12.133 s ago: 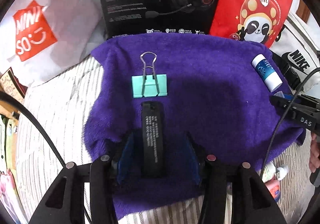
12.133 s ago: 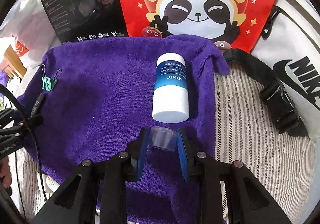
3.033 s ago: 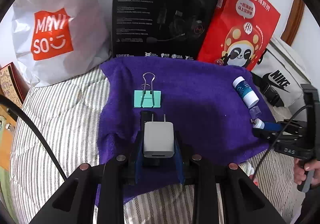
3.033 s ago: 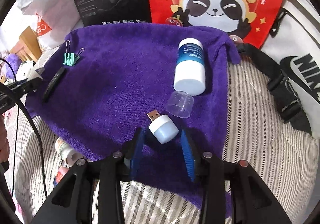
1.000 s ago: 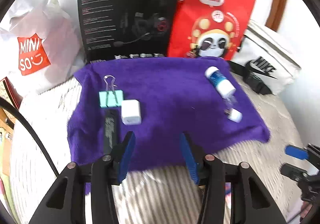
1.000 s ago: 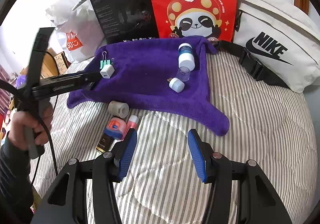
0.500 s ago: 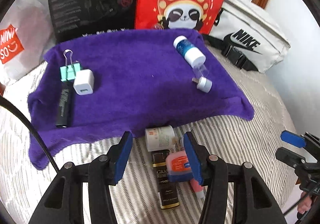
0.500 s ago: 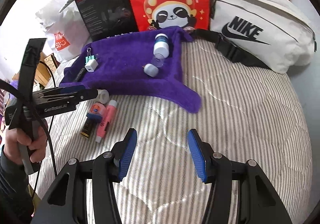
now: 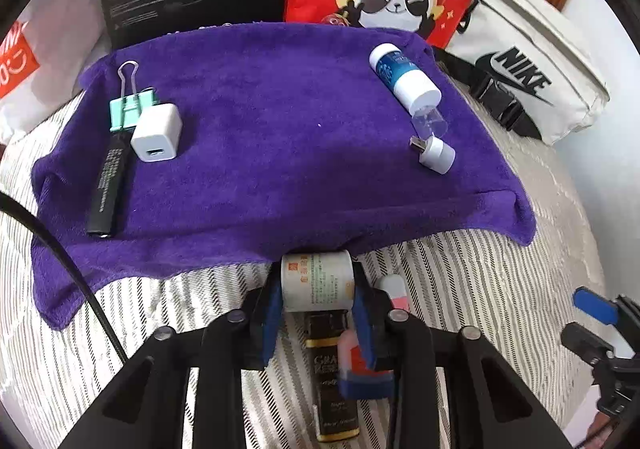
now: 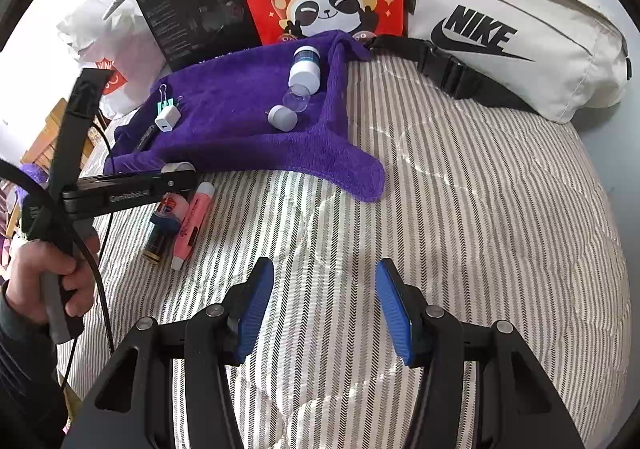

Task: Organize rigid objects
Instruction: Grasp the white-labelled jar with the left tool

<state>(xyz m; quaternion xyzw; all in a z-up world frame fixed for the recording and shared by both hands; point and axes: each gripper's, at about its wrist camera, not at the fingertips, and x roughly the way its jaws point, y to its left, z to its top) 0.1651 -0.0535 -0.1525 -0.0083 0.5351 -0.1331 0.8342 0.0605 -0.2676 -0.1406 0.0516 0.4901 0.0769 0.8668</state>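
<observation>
Left gripper (image 9: pixel 318 289): jaws closing on a small white bottle (image 9: pixel 317 281) lying on its side; blue pads flank both ends, contact not clearly readable.
White bottle: at the near edge of the purple towel (image 9: pixel 280 137); label print too small to read.
Black-and-gold tube (image 9: pixel 332 381): behind the fingertips, partly covered by the bottle.
Red-and-blue container (image 9: pixel 362 369): blurred, overlapped by the right-hand finger.
Pink pen (image 9: pixel 394 291): only its tip shows beside that finger.
Right gripper (image 10: pixel 324 307): fingers spread apart, nothing between them, above the striped bedcover (image 10: pixel 460 229).
On the towel, beyond the left fingers: white charger (image 9: pixel 157 133), green binder clip (image 9: pixel 130 107), black stick (image 9: pixel 108 185), blue-white bottle (image 9: pixel 404 79), clear cap (image 9: pixel 430 123), USB plug (image 9: pixel 436 153).
</observation>
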